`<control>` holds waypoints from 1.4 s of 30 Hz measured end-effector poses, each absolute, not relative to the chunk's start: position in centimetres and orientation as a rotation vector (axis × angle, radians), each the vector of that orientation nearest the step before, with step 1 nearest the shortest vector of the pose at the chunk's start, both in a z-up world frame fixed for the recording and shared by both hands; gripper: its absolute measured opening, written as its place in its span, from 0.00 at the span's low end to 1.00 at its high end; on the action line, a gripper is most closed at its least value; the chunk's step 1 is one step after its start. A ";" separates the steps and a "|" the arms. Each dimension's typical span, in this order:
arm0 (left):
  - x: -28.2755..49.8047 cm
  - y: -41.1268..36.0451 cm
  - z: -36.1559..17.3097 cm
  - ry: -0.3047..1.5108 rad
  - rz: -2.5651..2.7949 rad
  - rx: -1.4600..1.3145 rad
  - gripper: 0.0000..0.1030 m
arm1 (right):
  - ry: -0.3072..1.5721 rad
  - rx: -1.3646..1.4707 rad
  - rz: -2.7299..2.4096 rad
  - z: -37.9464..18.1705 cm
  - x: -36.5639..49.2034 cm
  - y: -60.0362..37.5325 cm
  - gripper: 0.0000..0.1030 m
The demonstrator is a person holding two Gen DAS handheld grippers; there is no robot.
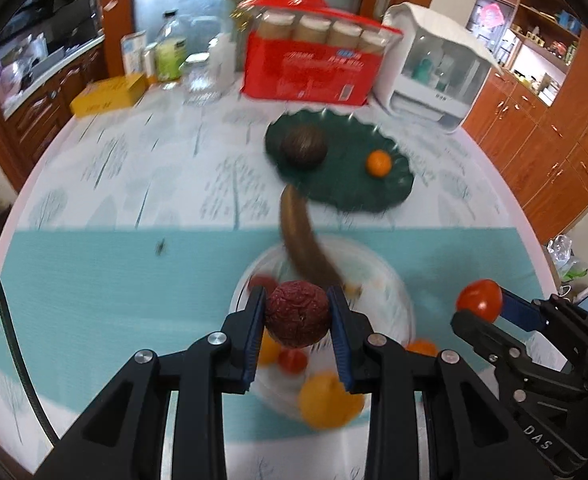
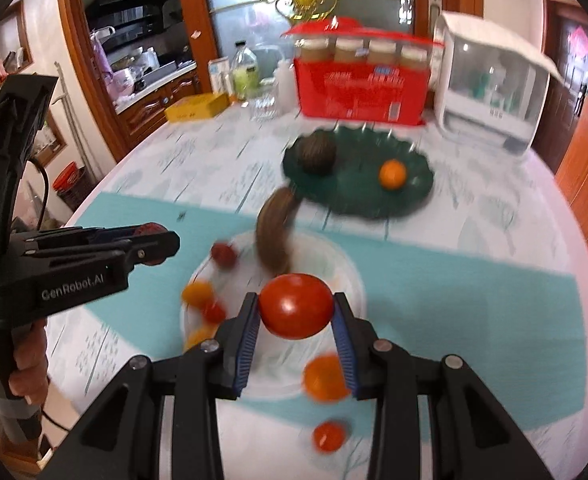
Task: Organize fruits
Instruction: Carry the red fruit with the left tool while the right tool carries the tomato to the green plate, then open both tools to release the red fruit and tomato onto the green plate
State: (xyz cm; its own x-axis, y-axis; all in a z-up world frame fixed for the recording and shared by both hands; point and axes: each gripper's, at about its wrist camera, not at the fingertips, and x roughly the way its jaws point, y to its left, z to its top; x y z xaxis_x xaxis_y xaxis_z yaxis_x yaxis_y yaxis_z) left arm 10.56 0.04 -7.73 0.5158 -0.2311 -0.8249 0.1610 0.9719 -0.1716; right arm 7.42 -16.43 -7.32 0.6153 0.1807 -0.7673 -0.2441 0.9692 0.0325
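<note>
My left gripper (image 1: 297, 312) is shut on a wrinkled dark red fruit (image 1: 297, 314), held above a white bowl (image 1: 390, 280). In that bowl lie a brown banana (image 1: 306, 248), small red fruits and orange ones. My right gripper (image 2: 296, 312) is shut on a red tomato (image 2: 296, 306) above the same white bowl (image 2: 350, 276). It also shows in the left wrist view as the right gripper (image 1: 482, 304) with the tomato (image 1: 479, 299). Farther back, a dark green plate (image 1: 358, 188) carries a dark round fruit (image 1: 304, 147) and a small orange (image 1: 379, 163).
At the table's far side stand a red box of jars (image 1: 314, 68), a white lidded container (image 1: 438, 68), a yellow box (image 1: 108, 94) and bottles (image 1: 170, 54). The left gripper's handle, held by a hand (image 2: 26, 364), fills the left of the right wrist view. Wooden cabinets (image 1: 554, 148) stand to the right.
</note>
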 end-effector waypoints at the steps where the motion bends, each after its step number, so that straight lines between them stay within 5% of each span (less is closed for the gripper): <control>1: 11.8 -0.5 -7.0 0.996 -0.243 -0.063 0.28 | 0.867 -0.086 0.235 -6.8 8.3 -16.5 0.35; 14: 26.8 -5.6 -3.1 0.969 -0.281 0.011 0.28 | 0.864 -0.091 0.125 -4.7 22.3 -19.9 0.35; 25: 37.3 -10.0 -9.8 1.064 -0.315 0.092 0.28 | 1.032 -0.102 0.123 -12.4 28.5 -19.5 0.36; 35: 39.0 -11.6 -14.9 1.142 -0.327 0.154 0.30 | 1.086 -0.079 0.143 -15.2 29.8 -18.7 0.36; 37: 39.0 -11.6 -15.0 1.144 -0.329 0.158 0.40 | 1.080 -0.065 0.148 -15.1 29.7 -18.8 0.39; 39: 38.9 -11.3 -14.9 1.133 -0.316 0.162 0.63 | 1.072 -0.052 0.144 -14.8 29.6 -19.0 0.45; 42: 38.6 -10.8 -14.3 1.112 -0.314 0.151 0.67 | 1.048 -0.039 0.140 -14.0 29.3 -19.2 0.51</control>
